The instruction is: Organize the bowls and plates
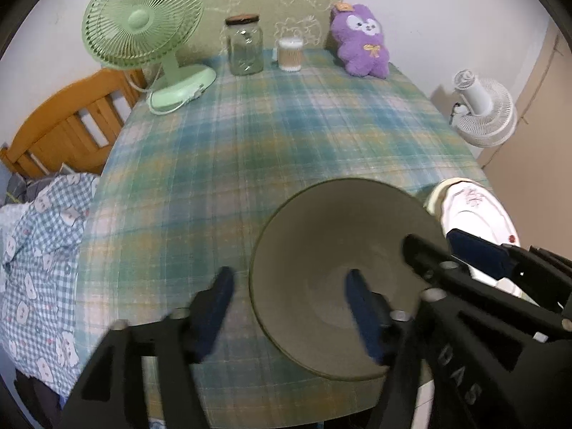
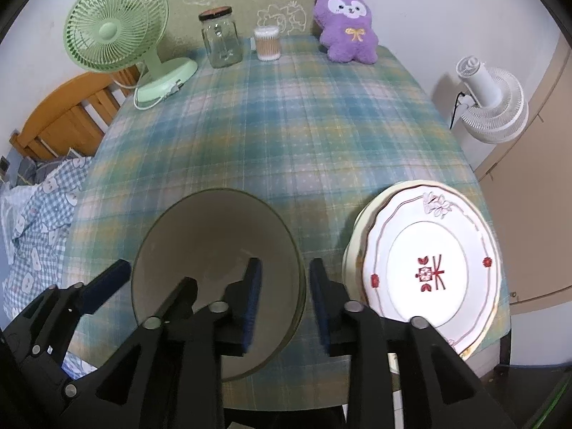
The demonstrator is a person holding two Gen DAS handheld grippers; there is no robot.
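Bowl (image 1: 343, 271), grey-green, near front edge of tabletop (image 1: 271, 136). Left gripper (image 1: 289, 307): jaws open, straddling left rim, not pressing. Right gripper (image 2: 284, 304): jaws open, straddling right rim. Plates (image 2: 429, 264) stacked at front right corner.

Hidden and cut-off parts

We lose the near-right rim of the plates (image 2: 429, 271) behind the right gripper (image 2: 284, 304); the bowl's (image 1: 343, 250) near rim sits behind the left gripper (image 1: 289, 304); the bed (image 1: 60, 132) is cropped at left.
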